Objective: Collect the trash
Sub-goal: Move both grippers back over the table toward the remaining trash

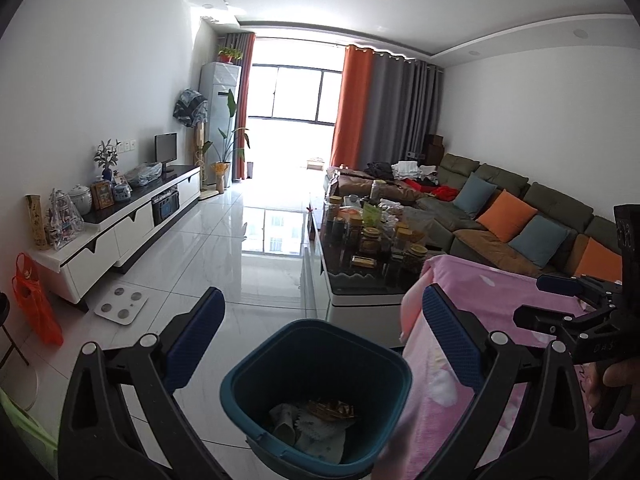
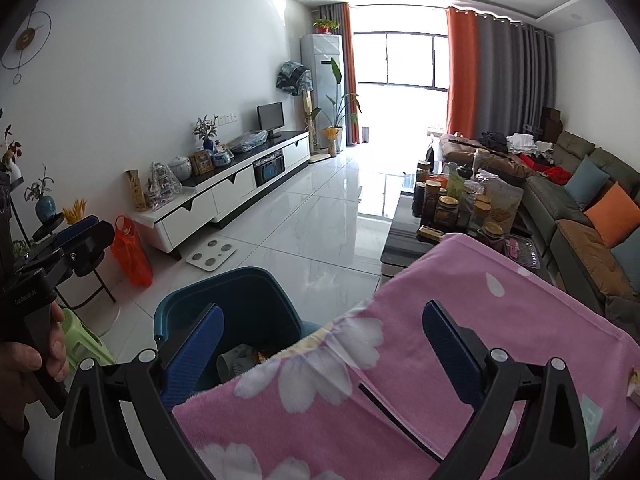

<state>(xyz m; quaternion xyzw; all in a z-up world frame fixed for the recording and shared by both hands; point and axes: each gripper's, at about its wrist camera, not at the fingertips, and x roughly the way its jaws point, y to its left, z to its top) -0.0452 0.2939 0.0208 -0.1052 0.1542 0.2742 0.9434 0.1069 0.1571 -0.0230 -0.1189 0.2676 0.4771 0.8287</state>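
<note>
Here, a living room seen from two hand-held grippers, both poised around a teal trash bin [image 1: 316,396] standing on the white tiled floor [image 1: 224,256]. Directly above the bin's open mouth, the left gripper [image 1: 322,336], blue pads spread wide apart and holding nothing, probably placed there for dropping or reaching in. Inside the bin, at the bottom, crumpled paper and a shiny gold wrapper [image 1: 330,410], so some trash already collected. Just right of the bin, touching or overlapping its rim, a pink flowered blanket [image 2: 460,320] draped over some surface. Over that blanket, the right gripper [image 2: 322,350], likewise spread open and empty. Beyond the bin, a dark coffee table [image 1: 368,292] crowded with jars and packets; unclear whether any of it counts as trash. Further right of the bin, a green sofa [image 1: 520,216] with orange and blue cushions. Left of the bin, well apart, a white bathroom scale [image 1: 121,304] and an orange plastic bag [image 1: 34,300].
</note>
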